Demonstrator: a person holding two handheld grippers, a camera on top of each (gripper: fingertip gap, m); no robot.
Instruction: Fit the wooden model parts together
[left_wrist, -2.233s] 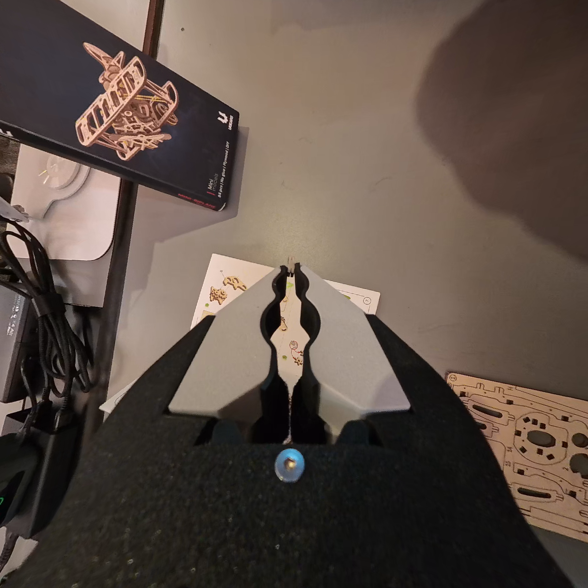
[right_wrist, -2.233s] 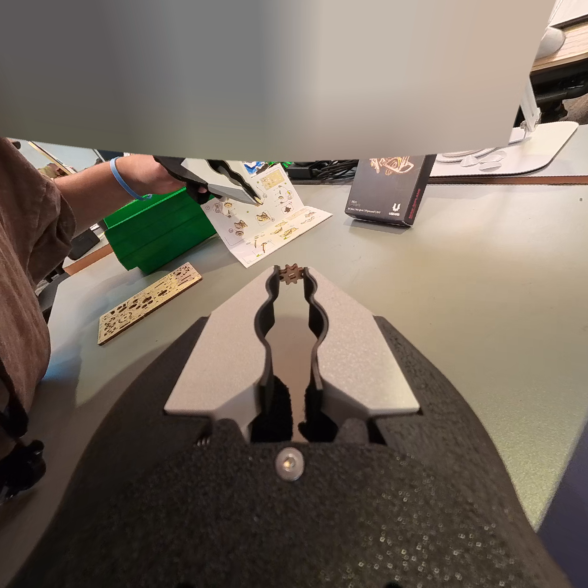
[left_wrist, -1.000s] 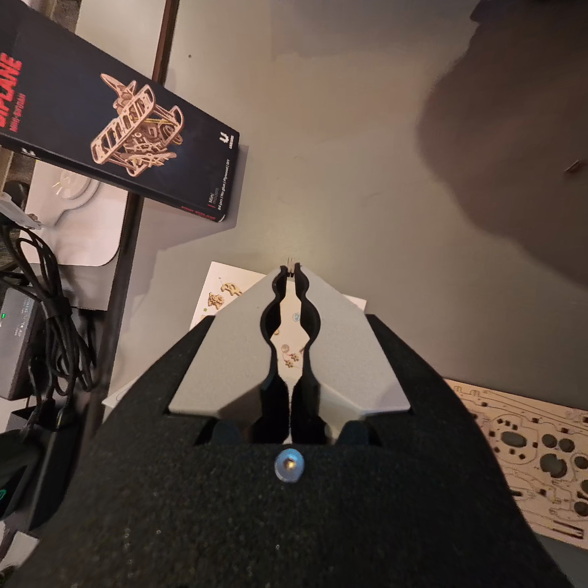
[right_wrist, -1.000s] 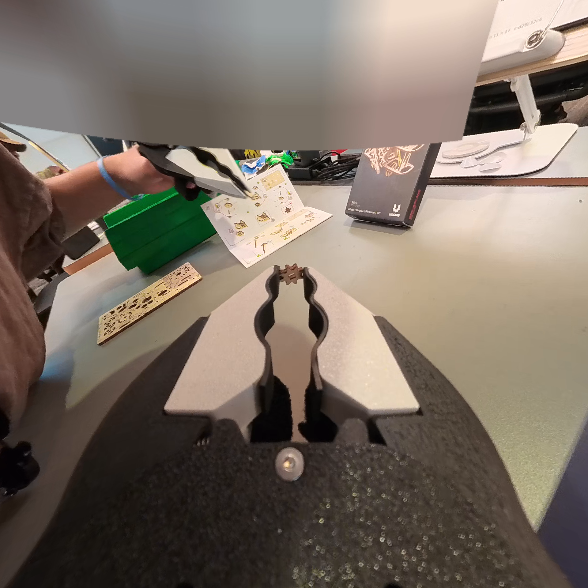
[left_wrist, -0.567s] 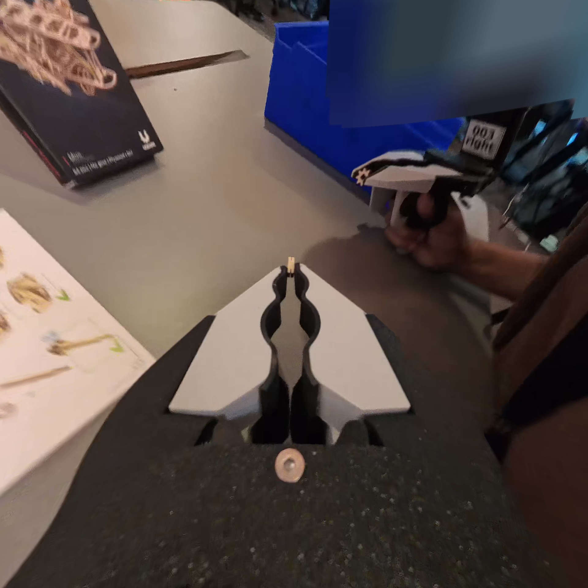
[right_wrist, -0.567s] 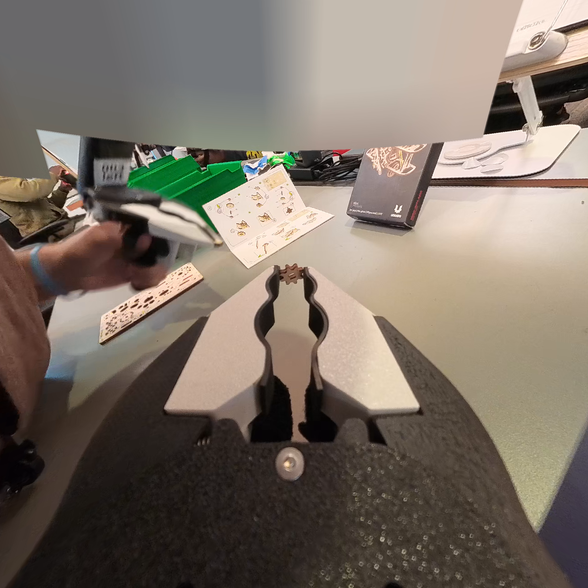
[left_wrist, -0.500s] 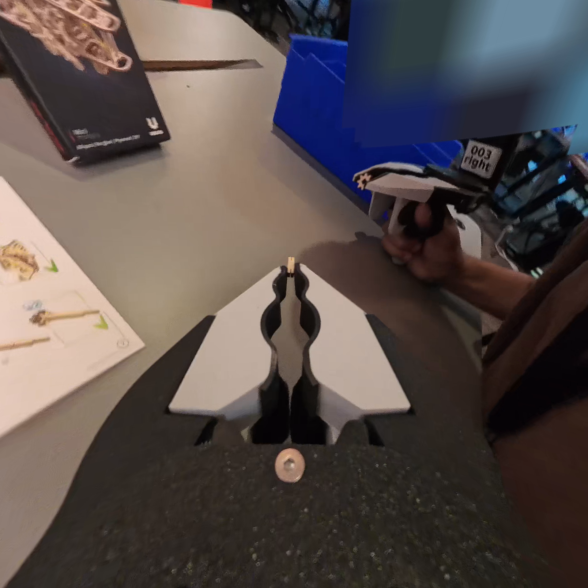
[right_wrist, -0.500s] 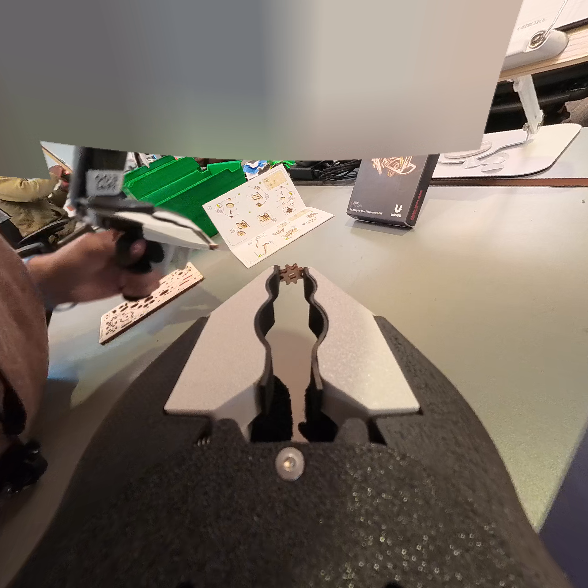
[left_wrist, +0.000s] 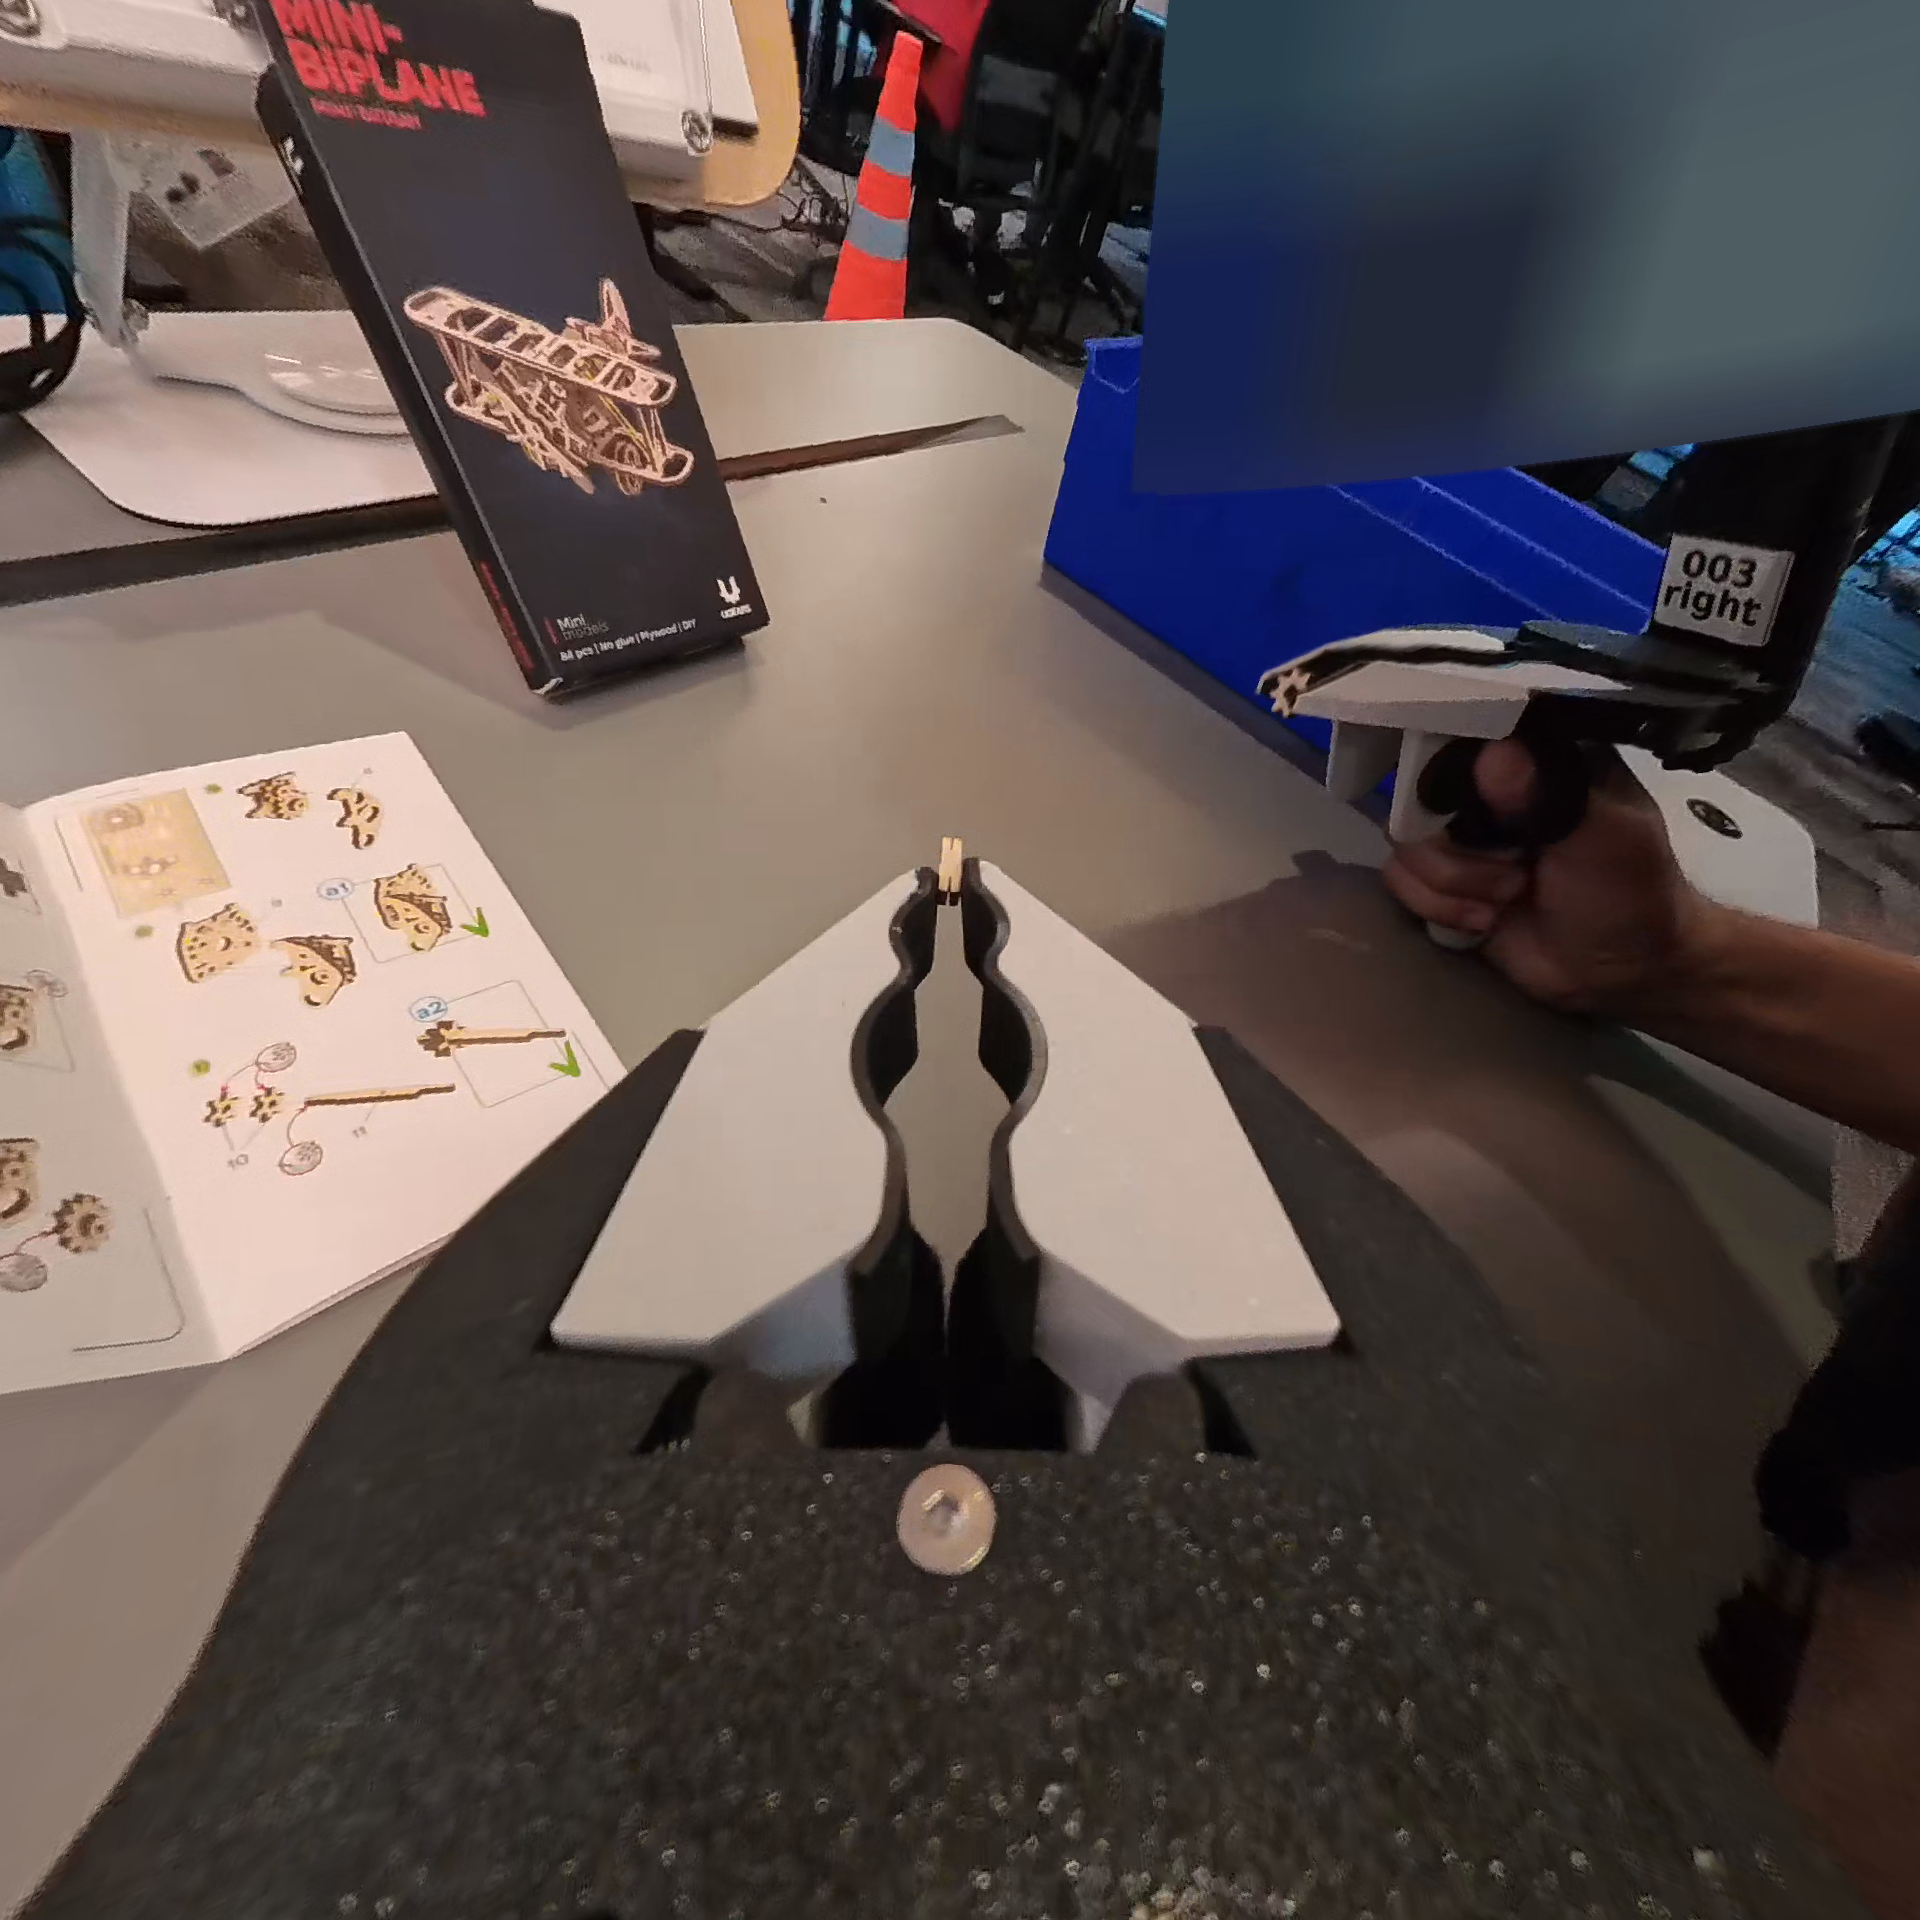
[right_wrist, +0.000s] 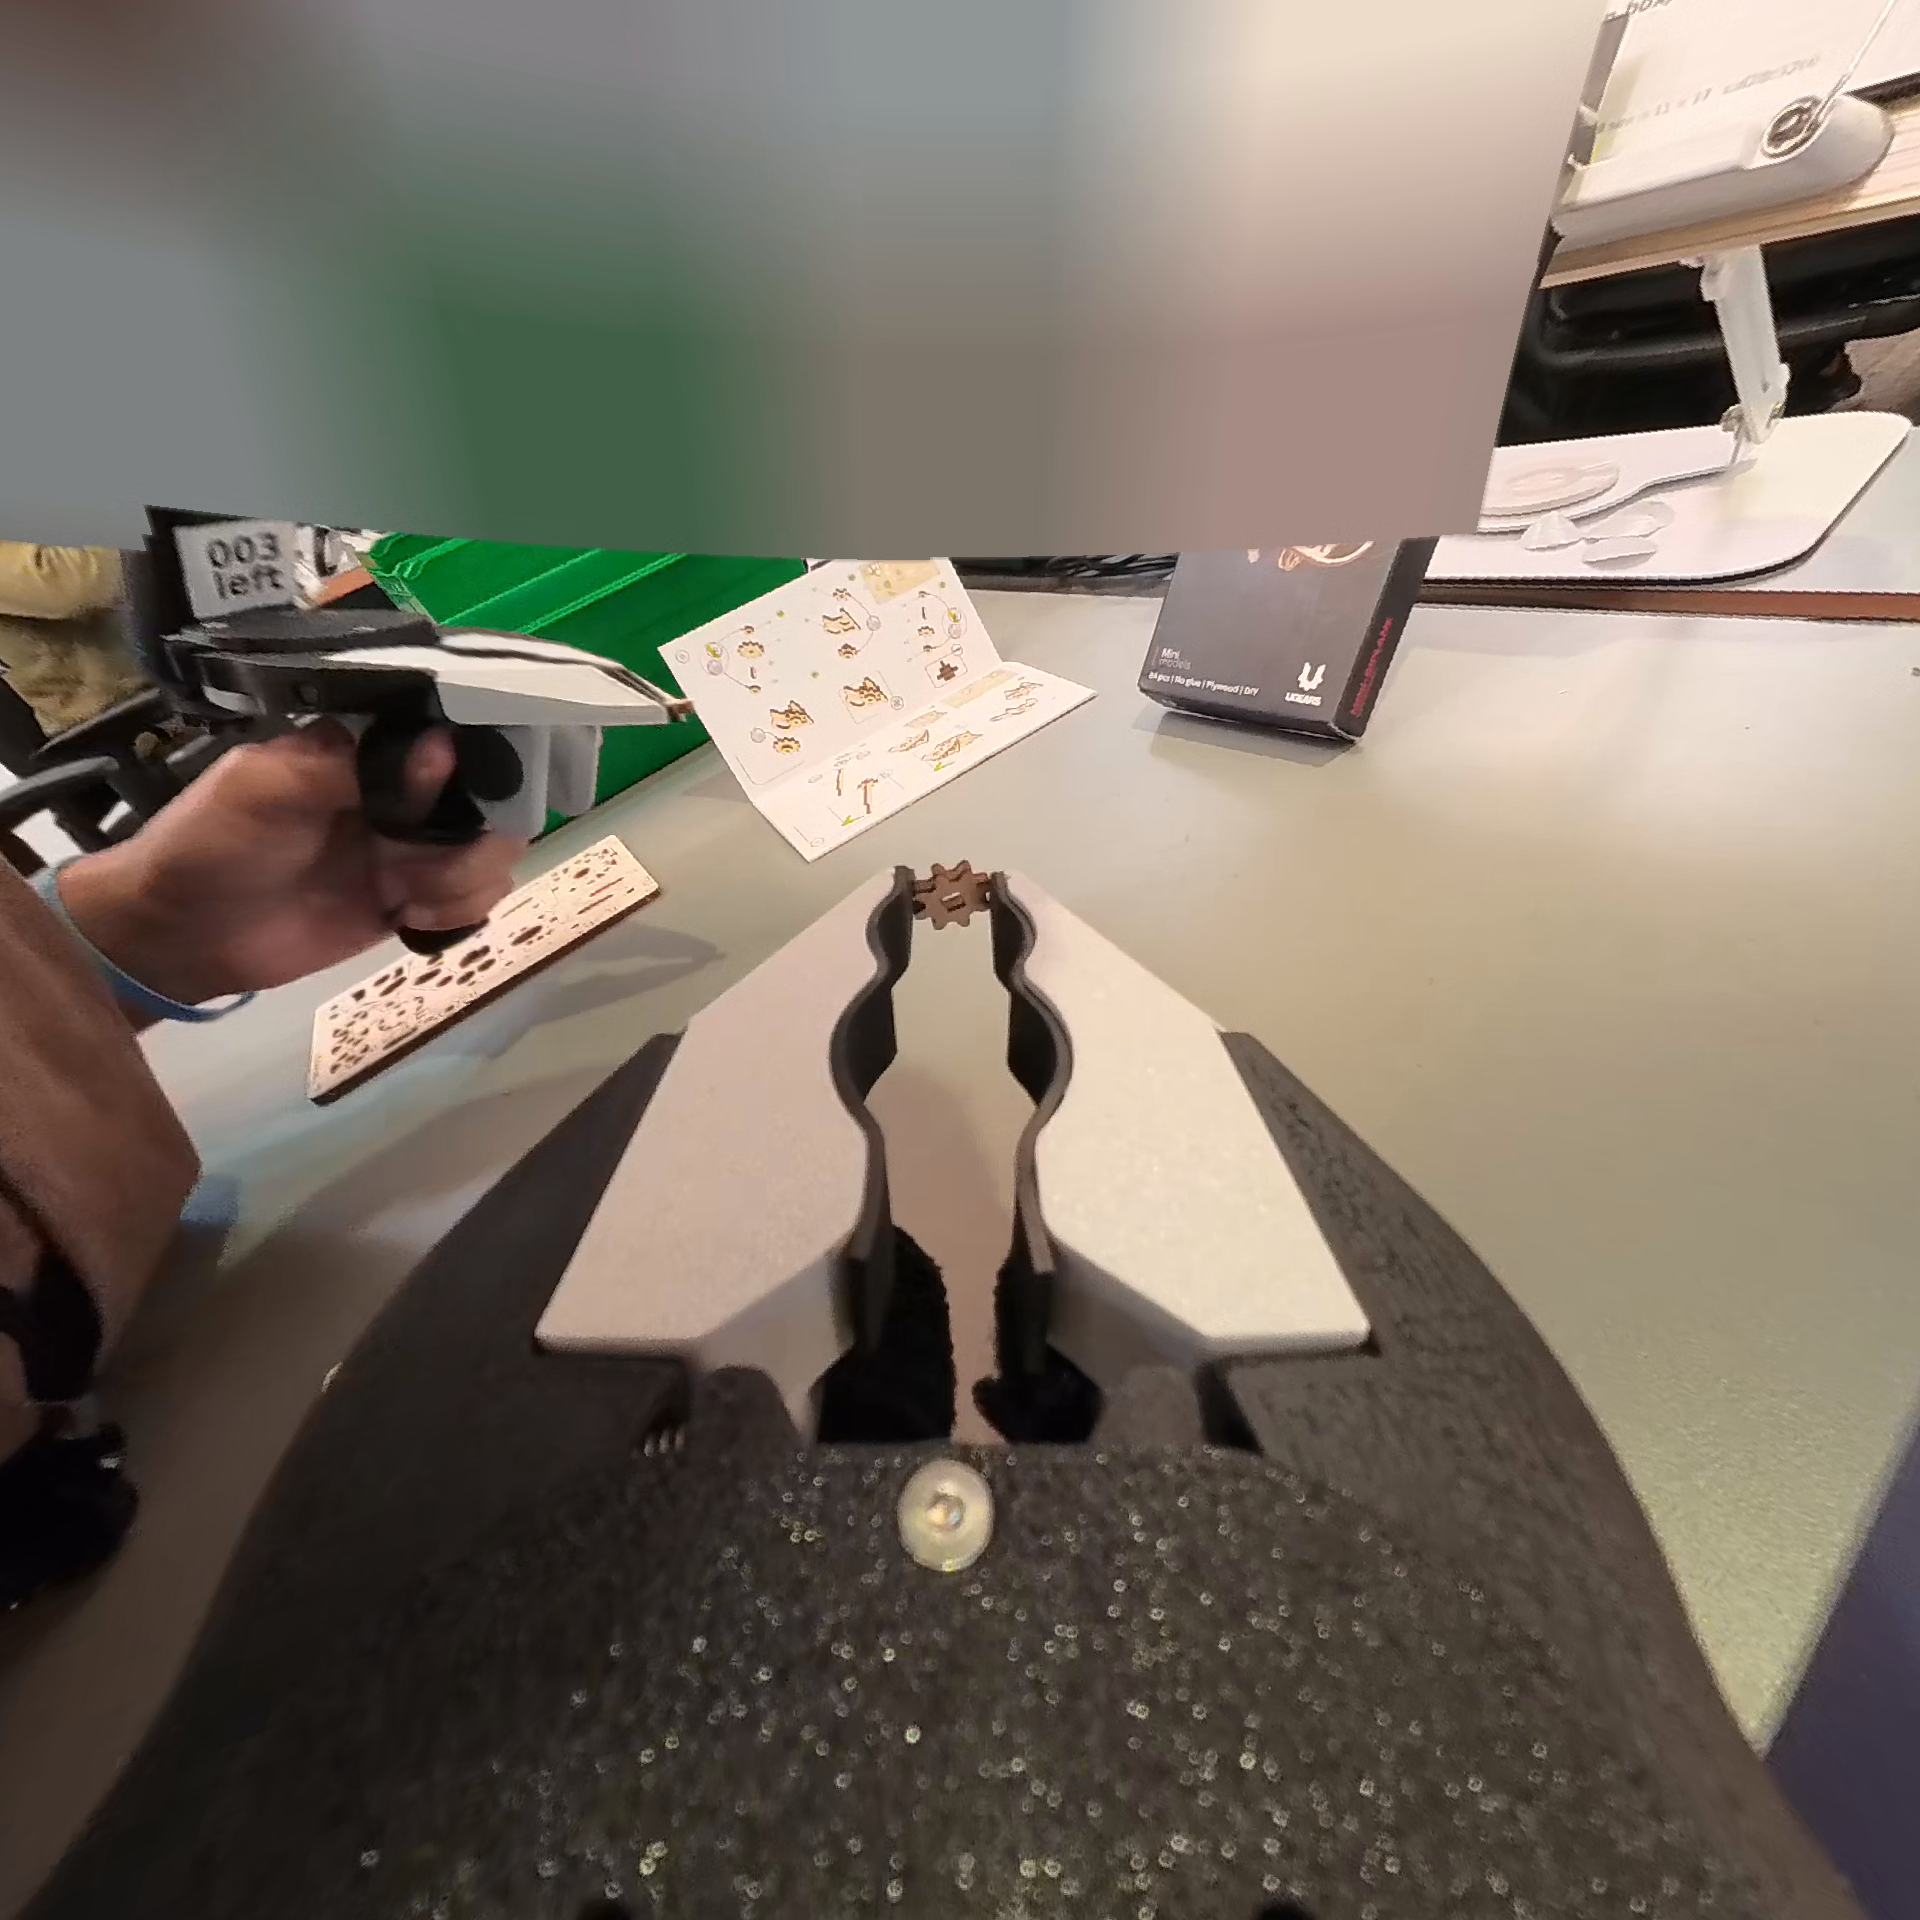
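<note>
My left gripper (left_wrist: 948, 883) is shut on a thin wooden stick (left_wrist: 948, 864), seen end-on at the fingertips. It also shows in the right wrist view (right_wrist: 675, 710), held level above the table at the left. My right gripper (right_wrist: 951, 902) is shut on a small wooden gear (right_wrist: 948, 896) with notched teeth. It also shows in the left wrist view (left_wrist: 1280, 688) at the right, gear (left_wrist: 1288, 689) at its tip, a hand on its grip. The two grippers face each other, well apart.
An open instruction sheet (left_wrist: 260, 1029) lies on the grey table (left_wrist: 831, 748). A black model box (left_wrist: 520, 343) stands behind it. A blue bin (left_wrist: 1351, 561) sits at the right, a green bin (right_wrist: 582, 623) at the left. A punched plywood sheet (right_wrist: 478, 966) lies flat.
My left gripper has swung from pointing down at the sheet to level, facing the right gripper, and moved nearer. The right gripper has held still with the gear.
</note>
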